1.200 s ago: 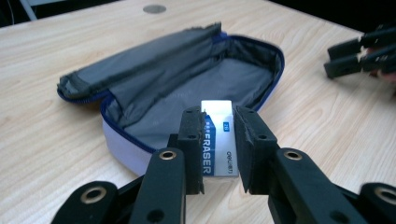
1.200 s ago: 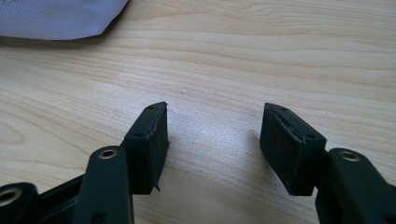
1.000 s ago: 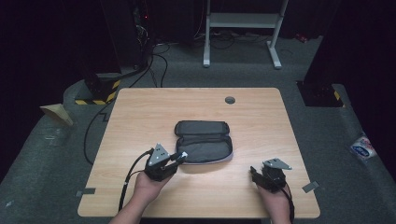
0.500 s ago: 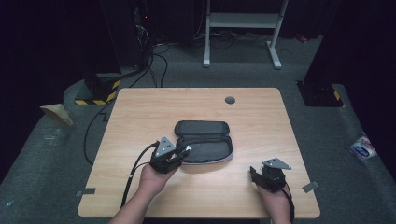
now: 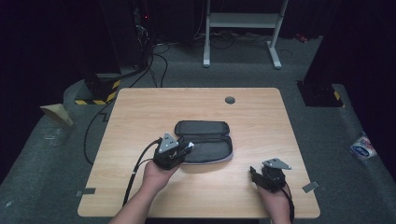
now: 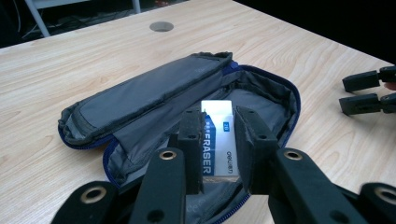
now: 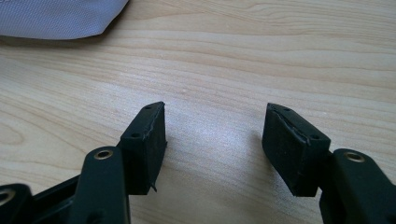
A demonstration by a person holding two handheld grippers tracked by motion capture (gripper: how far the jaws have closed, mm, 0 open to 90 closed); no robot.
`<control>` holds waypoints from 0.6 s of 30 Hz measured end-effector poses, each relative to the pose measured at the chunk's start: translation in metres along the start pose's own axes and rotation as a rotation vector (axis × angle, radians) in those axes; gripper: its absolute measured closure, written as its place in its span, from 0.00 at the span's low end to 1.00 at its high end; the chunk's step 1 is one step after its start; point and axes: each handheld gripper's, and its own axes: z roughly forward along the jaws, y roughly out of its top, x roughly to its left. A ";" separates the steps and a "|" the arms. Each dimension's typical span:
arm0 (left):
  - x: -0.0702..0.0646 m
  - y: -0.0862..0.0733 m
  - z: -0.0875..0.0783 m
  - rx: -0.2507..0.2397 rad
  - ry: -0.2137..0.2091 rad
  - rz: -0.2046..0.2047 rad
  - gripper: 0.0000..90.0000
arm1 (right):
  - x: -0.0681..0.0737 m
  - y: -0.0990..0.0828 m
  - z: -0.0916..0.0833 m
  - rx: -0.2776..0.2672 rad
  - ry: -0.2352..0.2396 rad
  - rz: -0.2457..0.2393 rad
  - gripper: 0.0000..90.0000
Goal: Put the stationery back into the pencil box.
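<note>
An open dark grey pencil case (image 5: 205,137) with blue zip edging lies at the middle of the wooden table (image 5: 140,112). My left gripper (image 5: 187,148) hovers at the case's near left end, shut on a white and blue eraser (image 6: 217,140). In the left gripper view the eraser hangs over the case's open grey lining (image 6: 261,93), with the flap (image 6: 149,93) folded back to the left. My right gripper (image 5: 254,173) rests near the table's front right, open, with bare wood between its jaws (image 7: 215,126).
A round cable hole (image 5: 229,100) sits near the table's far edge. A black cable (image 5: 135,172) trails from the left gripper over the front edge. On the floor are a white stand (image 5: 243,21), a blue and white packet (image 5: 362,148) at right, and paper (image 5: 56,114) at left.
My left gripper has moved a little right and away from the person, carrying the eraser from the case's near left edge to over its open inside. The right gripper has stayed still.
</note>
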 end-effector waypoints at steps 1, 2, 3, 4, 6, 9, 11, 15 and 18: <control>0.001 0.000 0.000 -0.002 0.001 -0.001 0.81 | 0.000 0.000 0.000 0.000 0.001 -0.002 0.44; 0.001 0.000 0.001 -0.002 0.003 -0.005 0.81 | 0.000 0.000 0.000 -0.001 0.001 -0.003 0.44; 0.002 0.000 0.002 0.001 0.004 -0.004 0.81 | 0.000 0.000 0.000 0.000 0.002 -0.003 0.44; 0.003 -0.001 0.003 0.004 0.003 -0.005 0.81 | 0.000 0.000 0.000 -0.001 0.002 -0.005 0.44; 0.004 -0.001 0.005 0.011 0.006 -0.006 0.81 | -0.001 0.000 0.000 0.000 0.004 -0.007 0.44; 0.005 -0.002 0.008 0.020 0.013 -0.009 0.81 | -0.001 0.000 0.000 -0.001 0.004 -0.012 0.44; 0.005 -0.002 0.009 0.019 0.010 -0.015 0.81 | -0.001 0.000 0.000 -0.001 0.004 -0.011 0.44; 0.006 -0.002 0.011 0.018 0.011 -0.017 0.81 | 0.000 0.000 0.000 0.000 0.002 -0.003 0.44; 0.007 -0.001 0.013 0.028 0.014 -0.017 0.81 | 0.000 0.000 0.000 -0.001 0.002 -0.005 0.44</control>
